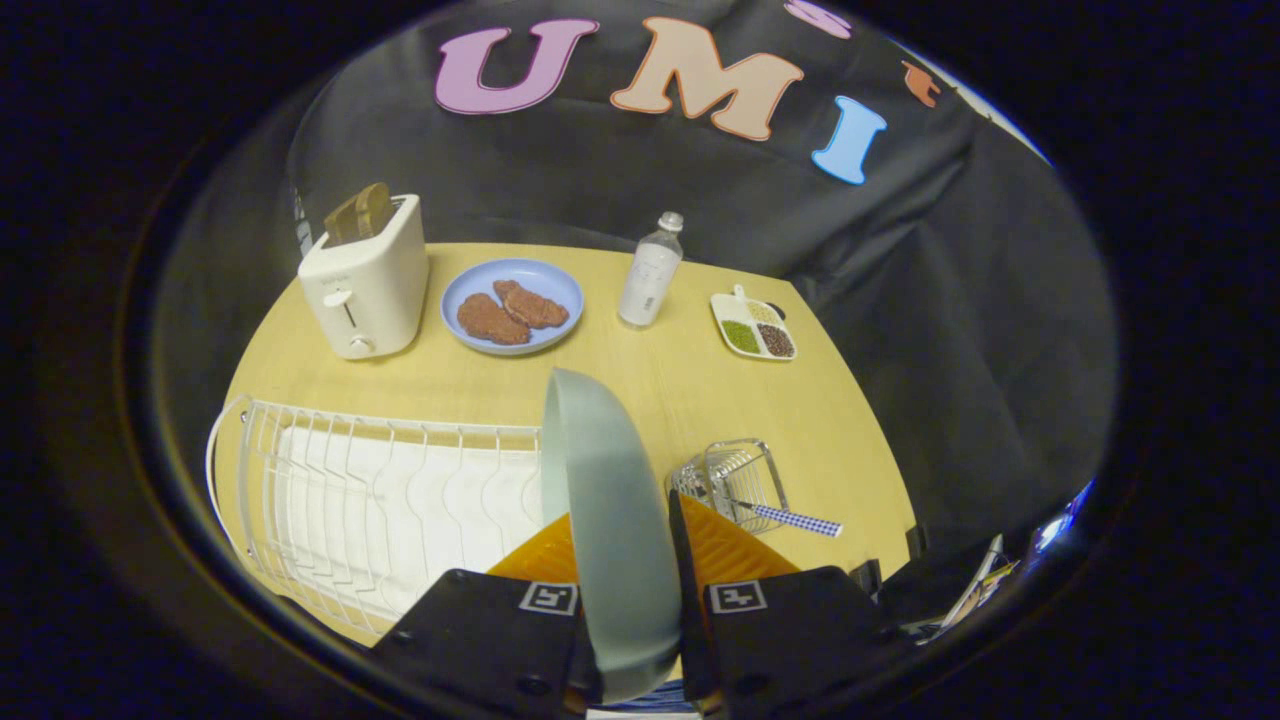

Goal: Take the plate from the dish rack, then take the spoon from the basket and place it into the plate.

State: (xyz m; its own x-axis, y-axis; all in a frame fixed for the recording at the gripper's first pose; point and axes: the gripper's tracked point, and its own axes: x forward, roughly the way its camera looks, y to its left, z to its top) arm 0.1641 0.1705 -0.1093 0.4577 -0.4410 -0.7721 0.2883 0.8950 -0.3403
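Gripper (625, 560) angled down over the near edge of a round wooden table (690, 400), fingers pointing toward the far side. Both fingers (722, 550) are closed against a grey-green plate (610, 520), one on each face; plate held on edge, upright, tilted slightly left, its rim rising well above the fingertips. Plate is lifted clear of the white wire dish rack (370, 500), which sits on the table just left of the gripper, over a white mat. Just right of the fingers, a small wire basket (725, 475) holds the spoon (790, 518), its checked handle sticking out to the right and lying low. Beyond the plate, across the table: white toaster (365, 280) with toast (360, 212) standing in its slot, blue plate (512, 305) with two brown patties, a small clear bottle (650, 272), and a divided tray (755, 328) of grains or beans, far right.
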